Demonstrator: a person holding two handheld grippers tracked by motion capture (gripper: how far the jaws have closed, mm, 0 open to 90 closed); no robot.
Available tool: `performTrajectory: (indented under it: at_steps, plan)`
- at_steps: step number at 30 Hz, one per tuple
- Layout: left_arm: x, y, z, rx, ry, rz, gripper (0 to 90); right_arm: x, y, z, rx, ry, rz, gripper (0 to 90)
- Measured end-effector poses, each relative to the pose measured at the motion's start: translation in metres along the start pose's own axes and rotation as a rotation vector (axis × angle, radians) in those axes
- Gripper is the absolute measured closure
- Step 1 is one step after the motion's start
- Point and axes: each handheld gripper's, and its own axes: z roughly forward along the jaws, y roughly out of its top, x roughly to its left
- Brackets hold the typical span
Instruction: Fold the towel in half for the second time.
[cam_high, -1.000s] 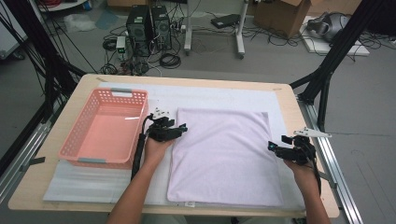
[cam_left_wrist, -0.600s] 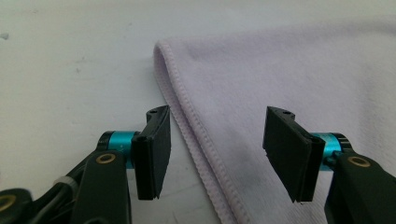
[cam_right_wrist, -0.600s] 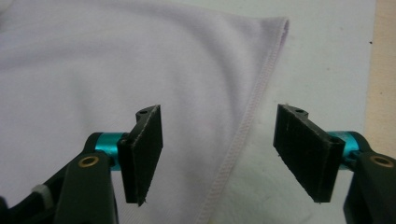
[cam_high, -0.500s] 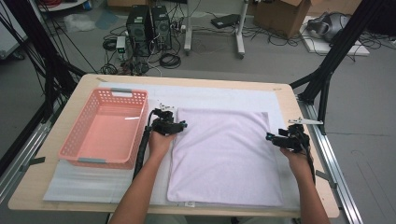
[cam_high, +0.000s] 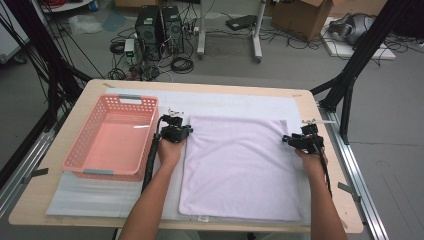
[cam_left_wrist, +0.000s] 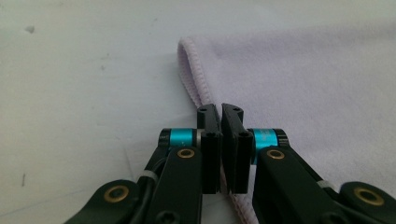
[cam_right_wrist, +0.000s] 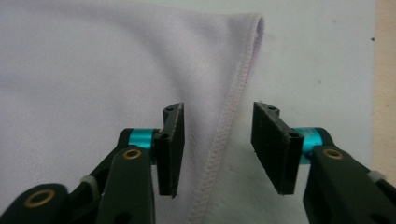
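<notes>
Even bright light, soft close-up blur

Wooden table (cam_high: 327, 200), white mat (cam_high: 240, 102), pink basket (cam_high: 112, 140), lilac towel (cam_high: 240, 165)

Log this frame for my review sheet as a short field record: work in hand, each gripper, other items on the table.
work: gripping a lilac towel by its side edges
towel: spread flat on a white mat
left gripper: shut on the towel's left hem near the far corner
right gripper: jaws apart and just been closing, right hem between them, pads not yet pressing
other: pink basket to the left of the towel, nothing seen inside
</notes>
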Motion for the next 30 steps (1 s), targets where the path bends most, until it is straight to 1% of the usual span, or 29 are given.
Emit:
performTrajectory:
  at_steps: [2,3,4,5,6,7,8,10,11,13,14,15,17,19,21,23,26,27,30]
  plan:
    - [0.0,0.0,0.0,0.0,0.0,-0.006,86.2,0.002,-0.001,0.005,0.004,-0.007,-0.015,62.2]
    - [0.001,0.0,0.0,0.0,-0.001,-0.007,86.3,0.004,-0.001,0.005,0.0,-0.017,-0.011,65.3]
    - [0.001,0.0,0.0,-0.001,-0.001,-0.01,86.4,0.004,-0.001,0.006,-0.002,-0.017,-0.006,68.0]
    - [0.001,0.0,0.0,-0.001,-0.002,-0.01,86.5,0.004,-0.001,0.006,-0.004,-0.015,-0.002,73.4]
    - [0.001,0.0,-0.001,-0.002,-0.004,-0.012,86.5,0.004,-0.001,0.006,-0.002,0.001,0.002,83.0]
    - [0.002,0.0,-0.001,-0.001,-0.005,-0.012,86.6,0.004,-0.001,0.006,-0.001,0.02,0.019,84.7]
    - [0.002,0.0,-0.002,0.0,-0.005,-0.007,86.6,0.004,-0.001,0.006,0.001,0.016,0.023,85.8]
    - [0.003,0.001,-0.004,-0.005,-0.011,-0.008,86.7,0.005,0.0,0.005,0.004,0.016,0.017,86.4]
    - [0.003,0.001,-0.005,-0.009,-0.012,-0.009,86.7,0.003,-0.001,0.003,-0.001,0.019,0.026,86.5]
    - [0.005,0.004,-0.01,-0.025,-0.015,-0.02,86.8,0.0,-0.001,-0.001,-0.029,0.028,0.053,86.6]
    - [0.005,0.005,-0.012,-0.037,-0.018,-0.031,86.9,-0.001,0.001,-0.006,-0.054,0.014,0.049,86.8]
    - [0.006,0.007,-0.015,-0.049,-0.021,-0.039,86.9,-0.002,0.002,-0.008,-0.07,0.013,0.049,86.9]
    - [0.006,0.009,-0.02,-0.072,-0.027,-0.034,87.0,-0.002,0.004,-0.015,-0.116,0.018,0.047,86.8]
    - [0.005,0.011,-0.026,-0.092,-0.04,-0.035,87.1,-0.002,0.005,-0.02,-0.138,0.019,0.039,86.8]
    - [0.004,0.013,-0.031,-0.117,-0.049,-0.03,87.1,-0.002,0.006,-0.025,-0.163,0.028,0.044,86.8]
    - [0.003,0.015,-0.036,-0.142,-0.056,-0.03,87.1,-0.002,0.006,-0.029,-0.174,0.033,0.043,86.8]
    - [0.004,0.016,-0.041,-0.134,-0.065,-0.027,87.1,0.0,0.006,-0.034,-0.184,0.043,0.048,86.8]
    - [0.004,0.016,-0.042,-0.134,-0.068,-0.027,87.1,0.001,0.006,-0.037,-0.19,0.046,0.037,86.8]
    - [0.003,0.017,-0.05,-0.14,-0.084,-0.017,87.1,0.004,0.006,-0.045,-0.203,0.056,0.026,86.8]
